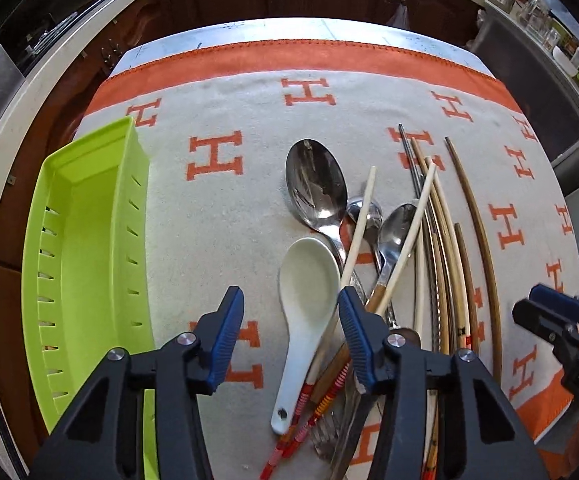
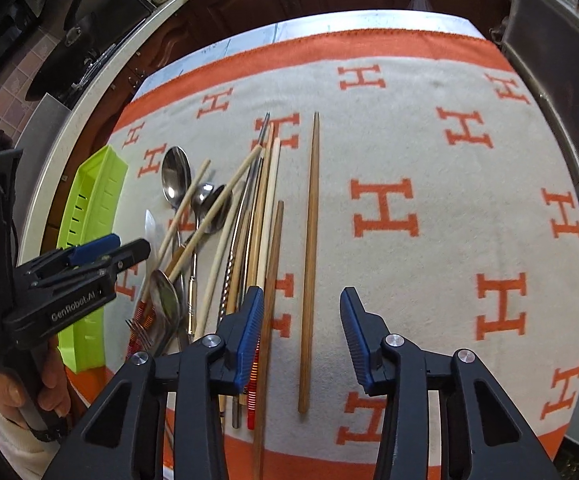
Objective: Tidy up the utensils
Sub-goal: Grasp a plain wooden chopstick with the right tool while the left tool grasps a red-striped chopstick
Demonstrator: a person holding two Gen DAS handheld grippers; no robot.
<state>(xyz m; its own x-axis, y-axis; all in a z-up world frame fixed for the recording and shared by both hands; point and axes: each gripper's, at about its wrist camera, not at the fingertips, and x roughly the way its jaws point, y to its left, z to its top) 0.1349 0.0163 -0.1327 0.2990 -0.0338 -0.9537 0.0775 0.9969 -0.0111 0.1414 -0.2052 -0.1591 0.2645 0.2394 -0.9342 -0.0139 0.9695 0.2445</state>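
left gripper [image 1: 291,334] half-spread, holding nothing, hovering over the near end of the white ceramic spoon [image 1: 303,322] – bowl between the blue pads, no contact visible. right gripper [image 2: 301,338] likewise part open and empty, straddling a lone brown chopstick [image 2: 309,264] that lies apart, just right of the main bundle.

outward from the left gripper: a tangled pile of utensils on the desk, on an orange-and-cream cloth [image 1: 225,208] – a large steel spoon [image 1: 316,184] with bowl toward the far side, smaller steel spoons [image 1: 397,226] beside it, pale chopsticks [image 1: 359,220] crossing diagonally over them, a fork near the bottom edge. further right, a sheaf of long chopsticks [image 2: 263,216]. at far left, an empty green tray [image 1: 89,248], long side running near to far.

long axes: almost everything near-to-far; ceramic spoon with handle near, bowl far; lone brown chopstick straight, tip tapering to the far side.

risks: a pale chopstick leaning against the ceramic spoon's right edge – likely to be dragged or pinched along with it. glazed, curved bowl apt to slip from the pads. thin chopstick flat on soft cloth – easy to snag fabric or miss.
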